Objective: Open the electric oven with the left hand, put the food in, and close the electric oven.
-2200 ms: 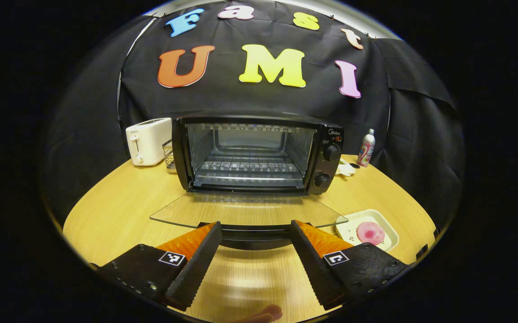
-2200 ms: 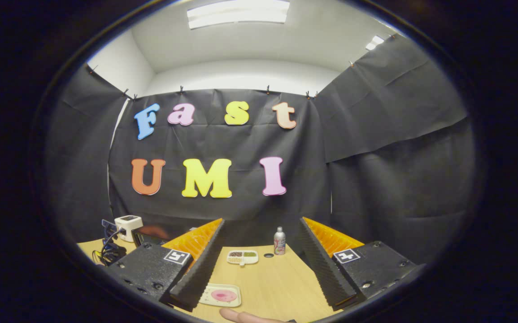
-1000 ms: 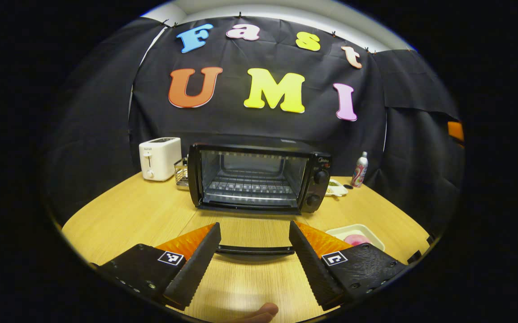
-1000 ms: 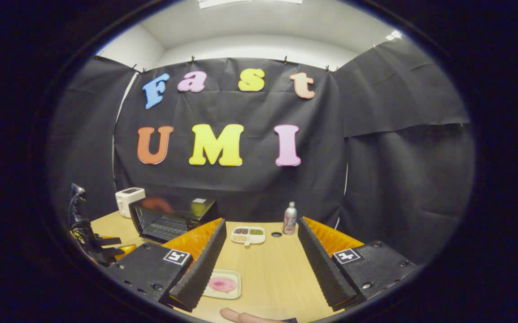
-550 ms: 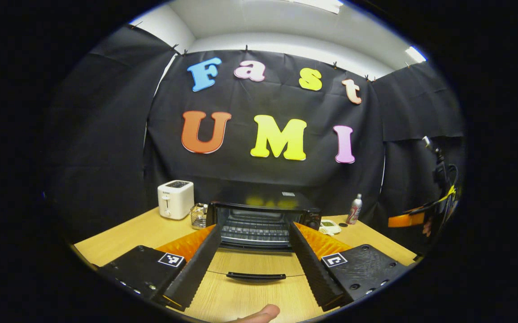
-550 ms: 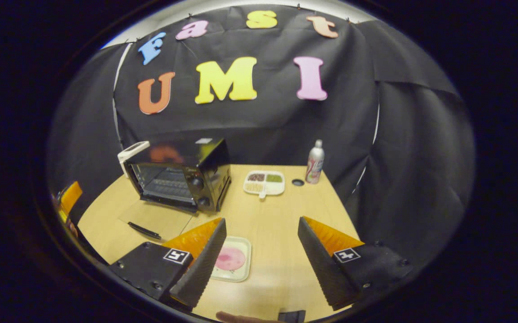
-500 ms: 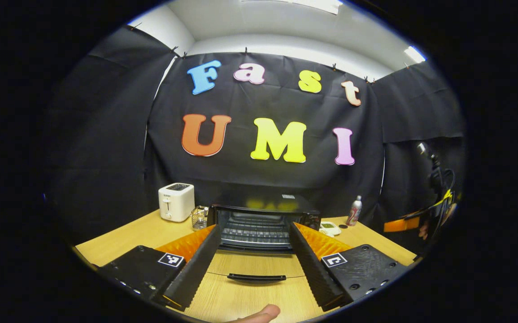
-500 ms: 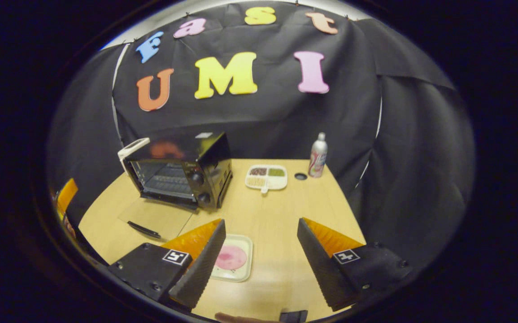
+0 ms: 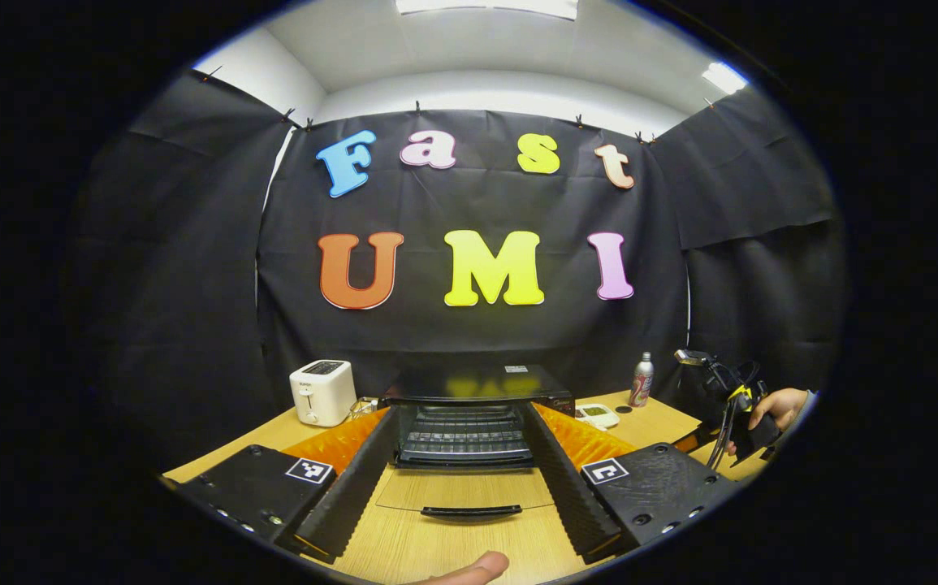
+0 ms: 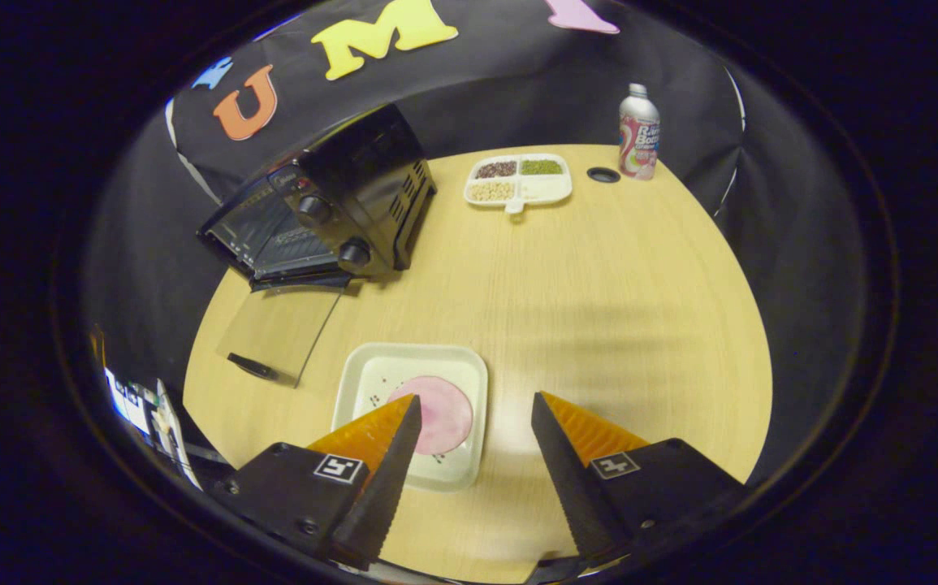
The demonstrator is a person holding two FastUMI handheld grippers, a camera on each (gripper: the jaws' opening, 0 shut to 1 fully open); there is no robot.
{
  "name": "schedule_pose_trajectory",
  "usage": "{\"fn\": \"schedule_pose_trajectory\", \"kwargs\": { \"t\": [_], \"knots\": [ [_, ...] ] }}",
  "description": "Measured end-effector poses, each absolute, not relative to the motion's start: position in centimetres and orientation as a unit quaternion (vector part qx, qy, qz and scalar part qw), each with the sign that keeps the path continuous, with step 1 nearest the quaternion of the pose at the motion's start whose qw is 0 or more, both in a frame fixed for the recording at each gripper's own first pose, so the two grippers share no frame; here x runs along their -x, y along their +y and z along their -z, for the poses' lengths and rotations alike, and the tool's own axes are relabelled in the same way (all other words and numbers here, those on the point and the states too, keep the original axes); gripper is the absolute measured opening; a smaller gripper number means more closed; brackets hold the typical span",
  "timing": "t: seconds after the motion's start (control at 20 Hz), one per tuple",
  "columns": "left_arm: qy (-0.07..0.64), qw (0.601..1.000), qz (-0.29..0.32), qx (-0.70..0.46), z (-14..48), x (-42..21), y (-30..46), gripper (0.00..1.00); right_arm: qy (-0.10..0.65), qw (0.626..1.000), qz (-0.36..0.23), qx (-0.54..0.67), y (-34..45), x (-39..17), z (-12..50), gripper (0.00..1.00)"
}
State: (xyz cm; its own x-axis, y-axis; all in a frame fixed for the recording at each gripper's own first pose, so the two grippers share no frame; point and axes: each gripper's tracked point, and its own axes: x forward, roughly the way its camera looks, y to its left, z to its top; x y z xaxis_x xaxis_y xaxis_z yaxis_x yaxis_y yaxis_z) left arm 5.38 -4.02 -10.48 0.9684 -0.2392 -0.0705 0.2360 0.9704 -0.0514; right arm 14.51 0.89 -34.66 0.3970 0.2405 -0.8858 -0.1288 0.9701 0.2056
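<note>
In your left gripper view, the left gripper [image 9: 456, 467] has its fingers spread wide with nothing between them; straight ahead between the fingers sits the oven [image 9: 469, 410] on the wooden surface [image 9: 452, 552], its glass door [image 9: 464, 491] folded down flat towards you with the dark handle [image 9: 469, 512] lying between the two fingertips but not touched by either; the wire rack shows inside the open mouth. Beyond your left finger stands a white toaster [image 9: 322, 392]; beyond your right finger a can [image 9: 641, 379] stands by the back wall, and further right a hand [image 9: 777, 406] holds the other gripper. A fingertip of your own hand [image 9: 469, 569] shows at the bottom edge. In your right gripper view, the right gripper [image 10: 473, 443] also has its fingers spread and empty; it hangs above the surface [image 10: 598, 276] looking down; the white tray [image 10: 412, 410] with the round pink food [image 10: 432, 413] lies just ahead of and partly under your left finger, the food close to that fingertip; I cannot tell whether the finger touches the tray. Further ahead to the left the oven [image 10: 339, 207] stands open, its door [image 10: 278, 329] flat on the surface; past the fingers at the far side lie a divided dish [image 10: 519, 180] of grains, a small dark ring [image 10: 603, 174] and the can [image 10: 639, 142].
</note>
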Motion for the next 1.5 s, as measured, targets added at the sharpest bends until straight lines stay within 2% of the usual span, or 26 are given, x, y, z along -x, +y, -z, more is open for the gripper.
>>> {"fn": "schedule_pose_trajectory", "kwargs": {
  "t": [0.2,0.25,0.3,0.4,0.45,0.5,0.55,0.6,0.65,0.7,0.75,0.8,0.85,1.1,1.15,1.25,1.4,1.45,1.5],
  "knots": [
    [0.042,0.992,0.121,0.012,10.9,-5.9,-5.0,0.95,0.579,0.805,-0.111,-0.07,1.0,-14.0,36.8,0.66],
    [0.046,0.992,0.119,0.009,11.1,-6.1,-5.2,0.95,0.592,0.795,-0.112,-0.073,1.2,-13.7,37.3,0.58],
    [0.05,0.992,0.117,0.004,11.3,-6.2,-5.3,0.95,0.601,0.787,-0.115,-0.072,1.2,-13.6,37.7,0.55],
    [0.053,0.992,0.114,-0.002,11.3,-6.3,-5.6,0.95,0.611,0.78,-0.119,-0.065,0.9,-13.5,38.1,0.41],
    [0.054,0.992,0.114,-0.004,11.4,-6.4,-5.8,0.95,0.617,0.775,-0.121,-0.062,0.8,-13.6,38.4,0.24],
    [0.054,0.992,0.115,-0.006,11.3,-6.4,-6.1,0.95,0.625,0.767,-0.128,-0.069,1.1,-13.4,38.6,0.19],
    [0.055,0.992,0.115,-0.008,11.3,-6.5,-6.3,0.95,0.635,0.757,-0.134,-0.078,1.3,-13.0,38.5,0.09],
    [0.054,0.992,0.115,-0.01,11.2,-6.5,-6.4,0.95,0.642,0.749,-0.141,-0.083,1.5,-12.9,38.9,0.06],
    [0.055,0.992,0.116,-0.012,11.2,-6.5,-6.7,0.95,0.649,0.742,-0.146,-0.085,1.6,-12.9,39.2,0.1],
    [0.058,0.991,0.117,-0.014,11.4,-6.6,-7.0,0.95,0.663,0.726,-0.157,-0.091,1.9,-12.4,39.6,0.01],
    [0.06,0.991,0.115,-0.015,11.6,-6.7,-7.1,0.94,0.663,0.723,-0.165,-0.102,2.2,-12.7,39.9,0.0],
    [0.062,0.991,0.115,-0.016,11.7,-6.7,-7.2,0.95,0.67,0.713,-0.173,-0.116,2.3,-12.8,39.7,0.04],
    [0.065,0.991,0.115,-0.017,11.8,-6.7,-7.3,0.95,0.671,0.707,-0.186,-0.123,2.1,-12.9,39.3,0.01],
    [0.066,0.991,0.116,-0.026,11.7,-6.3,-7.9,0.96,0.664,0.688,-0.193,-0.218,2.2,-12.7,39.4,0.04],
    [0.064,0.991,0.113,-0.024,11.5,-6.2,-7.7,0.97,0.661,0.688,-0.195,-0.227,2.2,-12.6,39.4,0.01],
    [0.067,0.991,0.112,-0.021,11.6,-6.2,-7.6,0.97,0.654,0.689,-0.196,-0.242,1.8,-12.2,39.1,0.04],
    [0.072,0.991,0.113,-0.018,11.8,-6.0,-7.5,0.96,0.64,0.701,-0.196,-0.247,1.2,-11.8,38.4,0.01],
    [0.073,0.991,0.114,-0.016,11.8,-5.9,-7.5,0.96,0.637,0.704,-0.193,-0.247,0.9,-11.6,37.9,0.04],
    [0.073,0.991,0.115,-0.013,11.8,-5.7,-7.4,0.96,0.632,0.709,-0.192,-0.247,0.5,-11.4,37.3,0.01]
  ]
}}
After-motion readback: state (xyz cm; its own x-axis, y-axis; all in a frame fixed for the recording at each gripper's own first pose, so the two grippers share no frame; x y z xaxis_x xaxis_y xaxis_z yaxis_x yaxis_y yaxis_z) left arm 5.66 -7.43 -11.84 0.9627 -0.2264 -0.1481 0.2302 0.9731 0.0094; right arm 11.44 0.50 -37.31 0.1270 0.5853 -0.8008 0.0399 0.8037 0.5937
